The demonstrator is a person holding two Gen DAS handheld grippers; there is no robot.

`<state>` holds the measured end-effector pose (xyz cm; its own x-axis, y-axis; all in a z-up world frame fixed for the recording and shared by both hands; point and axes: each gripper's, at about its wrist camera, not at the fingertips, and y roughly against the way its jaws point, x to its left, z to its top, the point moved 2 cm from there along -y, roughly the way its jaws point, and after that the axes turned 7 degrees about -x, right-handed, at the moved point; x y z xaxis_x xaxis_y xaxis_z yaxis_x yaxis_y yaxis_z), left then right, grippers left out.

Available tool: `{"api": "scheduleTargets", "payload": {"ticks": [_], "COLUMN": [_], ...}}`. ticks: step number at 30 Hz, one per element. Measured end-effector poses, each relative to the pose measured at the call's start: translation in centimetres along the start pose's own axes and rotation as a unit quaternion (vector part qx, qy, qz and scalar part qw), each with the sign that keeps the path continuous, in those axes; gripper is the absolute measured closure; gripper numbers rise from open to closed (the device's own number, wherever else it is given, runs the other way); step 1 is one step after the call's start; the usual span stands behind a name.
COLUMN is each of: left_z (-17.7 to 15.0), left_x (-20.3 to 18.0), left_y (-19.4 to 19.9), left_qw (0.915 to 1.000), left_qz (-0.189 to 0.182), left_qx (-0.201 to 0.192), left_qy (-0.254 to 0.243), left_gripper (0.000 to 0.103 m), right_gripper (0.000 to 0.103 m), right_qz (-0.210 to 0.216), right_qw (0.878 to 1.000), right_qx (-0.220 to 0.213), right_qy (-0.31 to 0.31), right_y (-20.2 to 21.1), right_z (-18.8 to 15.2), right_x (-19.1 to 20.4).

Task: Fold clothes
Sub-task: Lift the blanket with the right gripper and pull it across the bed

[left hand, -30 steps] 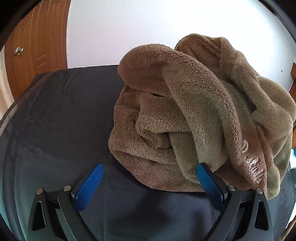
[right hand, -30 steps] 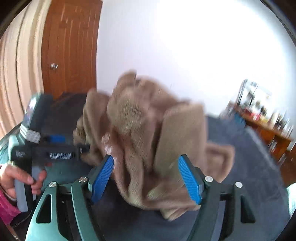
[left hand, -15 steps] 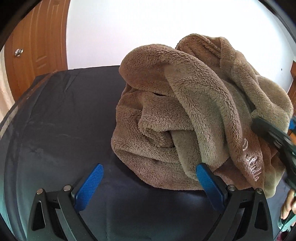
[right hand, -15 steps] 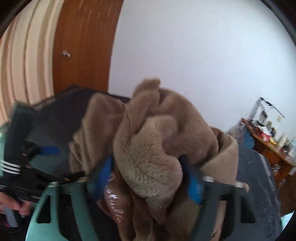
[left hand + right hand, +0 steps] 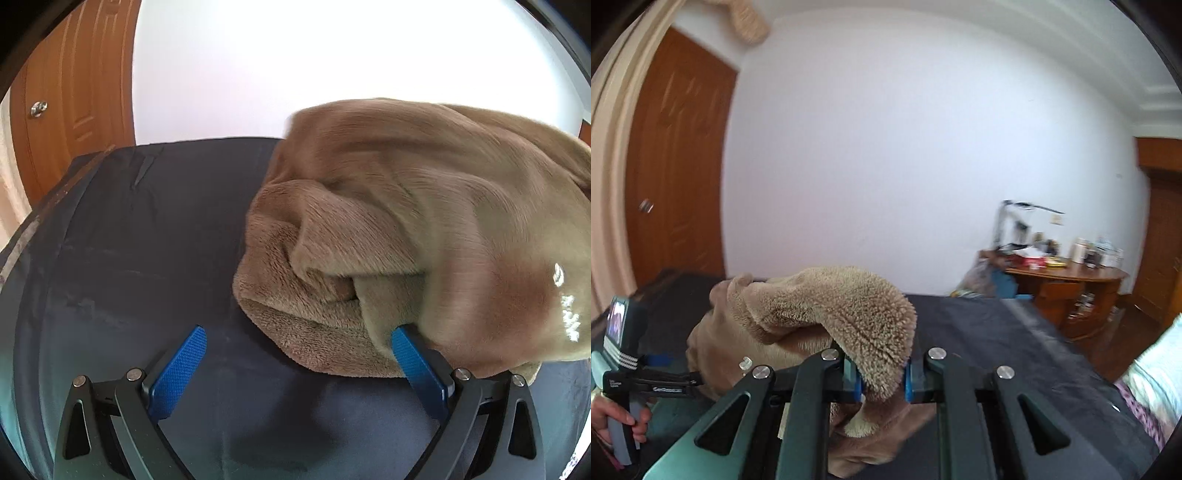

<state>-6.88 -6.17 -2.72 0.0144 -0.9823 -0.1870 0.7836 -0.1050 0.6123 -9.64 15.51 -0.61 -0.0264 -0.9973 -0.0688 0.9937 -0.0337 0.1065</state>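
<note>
A brown fleece garment [image 5: 424, 236] with white embroidered lettering lies bunched on the dark sheet [image 5: 140, 236], partly lifted and blurred on its right side. My left gripper [image 5: 299, 363] is open at the near edge of the pile, with its right finger [image 5: 415, 363] touching the fleece and its left finger over bare sheet. My right gripper [image 5: 882, 380] is shut on a thick fold of the same brown fleece garment [image 5: 849, 314] and holds it raised above the bed. The left gripper's body [image 5: 624, 354] and the hand holding it show at the lower left of the right wrist view.
A dark sheet [image 5: 997, 332] covers the bed. A wooden door [image 5: 74, 103] stands at the back left by a white wall. A cluttered wooden desk [image 5: 1067, 277] sits at the right, and a light patterned cloth [image 5: 1156, 380] lies at the bed's right edge.
My right gripper has closed on a fold of the fleece and lifted it, dragging the pile's right side up and over. My left gripper has stayed open in place.
</note>
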Motion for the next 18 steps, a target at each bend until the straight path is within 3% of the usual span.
{"api": "scheduleTargets", "payload": {"ticks": [4,8,18], "left_z": [0.7,1.3,1.7], "left_x": [0.8,0.9,-4.4], "left_y": [0.8,1.6,5.6], "left_qw": [0.9996,0.9993,0.9948], "left_qz": [-0.006,-0.017,-0.060], "left_qx": [-0.023,-0.030,-0.056], "left_qy": [0.012,0.017,-0.059], "left_gripper": [0.001,0.001,0.001], "right_gripper": [0.086,0.086,0.086], "right_qz": [-0.043,-0.084,-0.136], "right_qw": [0.998,0.995,0.979], "right_qx": [-0.024,-0.005,0.051], "right_qy": [-0.042,-0.057,-0.141], "right_y": [3.3,4.8,4.4], "right_z": [-0.1,-2.2,-7.9], "right_x": [-3.8,-6.6,-13.3]}}
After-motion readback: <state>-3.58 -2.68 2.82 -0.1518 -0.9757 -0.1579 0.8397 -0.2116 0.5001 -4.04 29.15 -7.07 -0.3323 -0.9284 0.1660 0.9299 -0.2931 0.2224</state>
